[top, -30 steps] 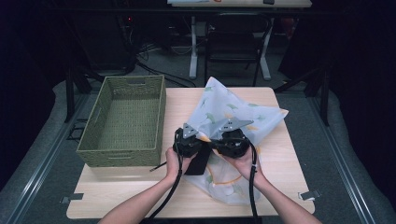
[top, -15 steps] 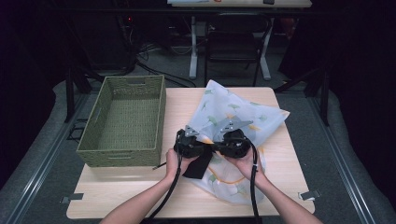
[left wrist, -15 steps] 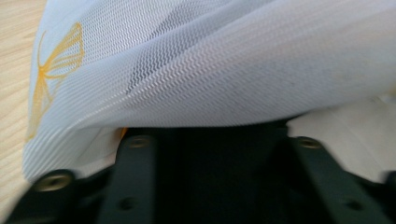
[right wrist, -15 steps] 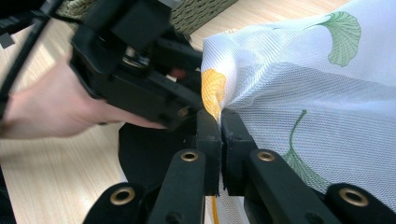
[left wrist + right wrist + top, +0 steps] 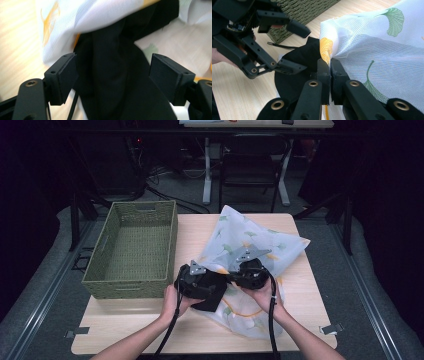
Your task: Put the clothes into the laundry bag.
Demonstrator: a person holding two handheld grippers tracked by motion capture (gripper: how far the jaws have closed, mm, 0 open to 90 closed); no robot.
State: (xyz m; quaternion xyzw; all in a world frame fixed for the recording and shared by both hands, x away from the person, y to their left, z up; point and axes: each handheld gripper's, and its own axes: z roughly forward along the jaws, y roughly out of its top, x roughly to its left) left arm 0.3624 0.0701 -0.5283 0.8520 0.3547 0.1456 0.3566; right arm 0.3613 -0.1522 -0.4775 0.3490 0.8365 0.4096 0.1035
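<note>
Left claw (image 5: 112, 77): jaws just opened wide, black garment (image 5: 117, 75) between, unpressed.
Right claw (image 5: 330, 68): clamped on mesh bag (image 5: 372, 47) edge.
Nearby: woven basket (image 5: 135, 250) on counter (image 5: 125, 335).

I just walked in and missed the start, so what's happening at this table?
A person holds a gripper in each hand over a wooden table. The right gripper is shut on the edge of a white mesh bag printed with green and orange leaves. The left gripper has just been opening; a black cloth lies between its jaws, which stand apart without pressing on it. The cloth runs in under the bag's edge. A green woven basket stands on the left of the table.
</note>
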